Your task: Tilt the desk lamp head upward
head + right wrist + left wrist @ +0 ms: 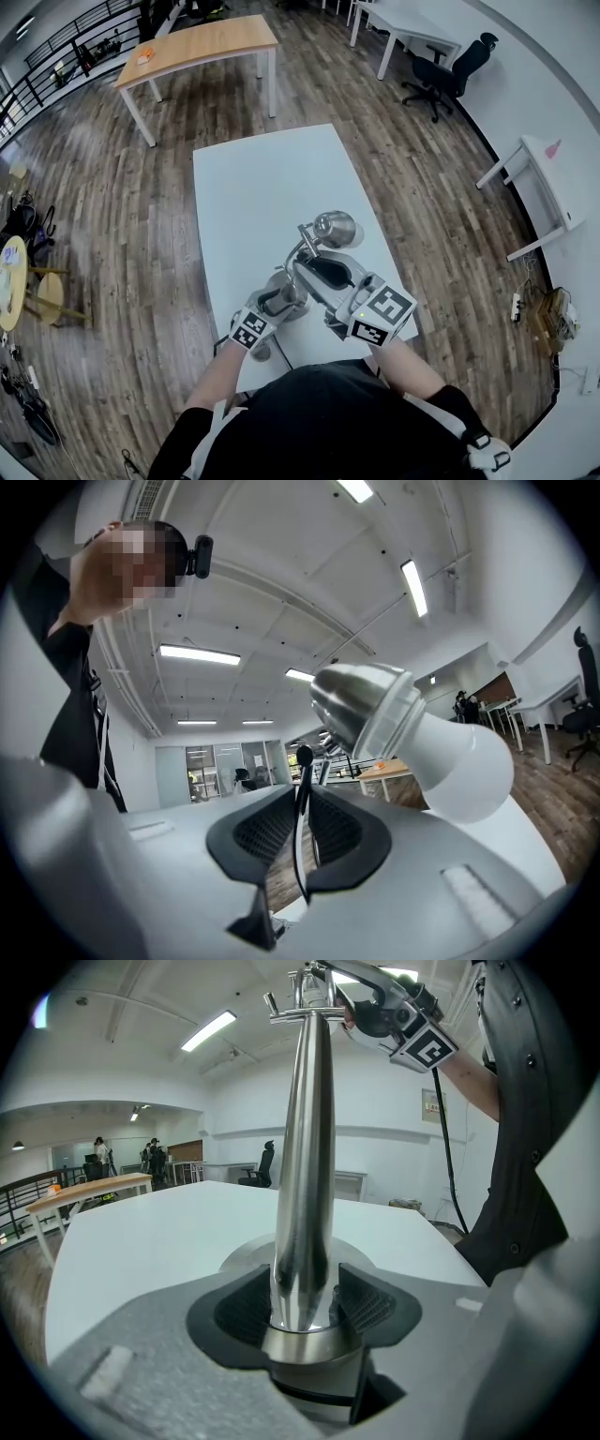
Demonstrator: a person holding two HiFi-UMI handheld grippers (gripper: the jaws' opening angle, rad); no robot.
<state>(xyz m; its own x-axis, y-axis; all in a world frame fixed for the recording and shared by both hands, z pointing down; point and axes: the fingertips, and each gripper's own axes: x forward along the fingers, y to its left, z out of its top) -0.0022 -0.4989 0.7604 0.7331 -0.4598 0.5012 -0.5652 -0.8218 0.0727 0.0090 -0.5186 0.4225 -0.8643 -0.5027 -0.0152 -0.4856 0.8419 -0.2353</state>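
Observation:
A chrome desk lamp stands on the white table [262,178]. My left gripper [275,302] [305,1305] is shut on the lamp's pole [305,1147] just above its round base, both pads against the metal. The silver lamp head [335,228] [370,710] with its white bulb [464,766] hangs above and to the right of my right gripper [314,264] [300,829]. That gripper's jaws stand a narrow gap apart, and a thin black rod with a round tip [300,789] runs up between the pads; floor shows through the gap. The left gripper view shows the right gripper [403,1016] at the pole's top.
A wooden desk [202,42] stands beyond the table, with a black office chair [450,70] and white desks [544,178] to the right. Round stools [47,295] sit at the left on the wood floor. The person's body is close behind both grippers.

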